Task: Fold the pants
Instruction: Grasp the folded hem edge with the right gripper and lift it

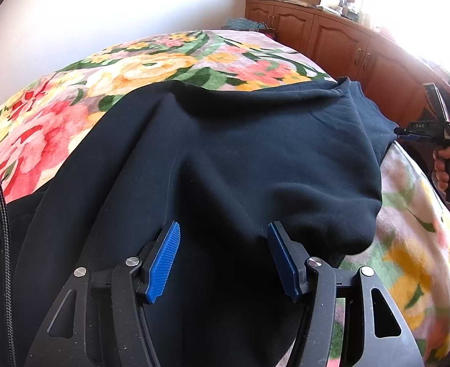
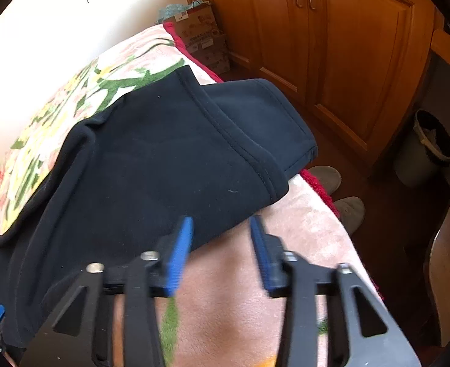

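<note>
On the floral blanket, both grippers' fingers gape empty over dark pants.

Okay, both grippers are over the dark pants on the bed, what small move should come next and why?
Probably close the right gripper on the pants' near edge: its fingers straddle that edge, apart, not pinching. The left gripper is open over the cloth.

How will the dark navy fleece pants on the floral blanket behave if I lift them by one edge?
The dark navy fleece pants will probably go floppy: they already lie in soft humps and folds. The thick hemmed edge should pinch easily. They will likely drag, not slide, on the plush floral blanket.
</note>
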The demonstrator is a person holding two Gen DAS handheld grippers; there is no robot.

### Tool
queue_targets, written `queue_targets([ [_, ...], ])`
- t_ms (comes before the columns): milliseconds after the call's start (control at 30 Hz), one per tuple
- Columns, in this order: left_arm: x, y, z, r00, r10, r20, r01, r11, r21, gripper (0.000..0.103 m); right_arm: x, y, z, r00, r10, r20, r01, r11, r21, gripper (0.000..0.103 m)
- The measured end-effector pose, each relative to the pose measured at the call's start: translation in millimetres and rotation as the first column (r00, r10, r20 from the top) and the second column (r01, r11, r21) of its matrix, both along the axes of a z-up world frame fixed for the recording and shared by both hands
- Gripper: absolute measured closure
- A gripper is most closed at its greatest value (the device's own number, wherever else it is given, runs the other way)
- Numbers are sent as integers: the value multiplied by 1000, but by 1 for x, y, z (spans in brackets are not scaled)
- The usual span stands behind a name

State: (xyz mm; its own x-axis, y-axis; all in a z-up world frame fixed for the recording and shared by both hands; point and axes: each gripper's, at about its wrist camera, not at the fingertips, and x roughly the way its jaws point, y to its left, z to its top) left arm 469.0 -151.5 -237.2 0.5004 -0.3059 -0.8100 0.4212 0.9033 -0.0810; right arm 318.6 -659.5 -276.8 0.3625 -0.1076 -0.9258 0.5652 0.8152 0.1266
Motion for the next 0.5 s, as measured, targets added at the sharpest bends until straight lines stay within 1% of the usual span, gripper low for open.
queue_targets([
  [33,-1,0,0,1000,-1,1,1,1000,1,41,2,3,3,1000,10,-10,-10,999,-43,89],
  [67,-2,0,0,1000,-3,0,3,1000,1,41,4,5,8,1000,25,-8,-26,996,-81,98],
  [133,-3,0,2,1000,-3,0,3,1000,2,41,6,7,19,999,45,3,-44,988,-148,102],
  [233,-3,0,4,1000,-3,0,3,1000,-3,41,15,1,31,998,69,1,-68,979,-192,103],
  [300,-5,1,5,1000,-4,0,4,1000,-8,41,19,-6,38,998,64,-4,-63,974,-215,103],
  [333,-5,1,6,1000,-4,1,4,1000,-10,41,19,-12,42,999,52,1,-50,976,-212,103],
  [367,-6,1,6,1000,-6,4,6,1000,-10,41,18,-18,43,999,41,11,-38,982,-186,102],
  [433,-9,1,7,1000,-9,14,9,1000,-5,41,17,-27,35,1000,27,-2,-27,997,-77,102],
  [500,-10,0,7,1000,-11,21,11,1000,-1,41,16,-25,28,999,31,-32,-33,997,-74,92],
])
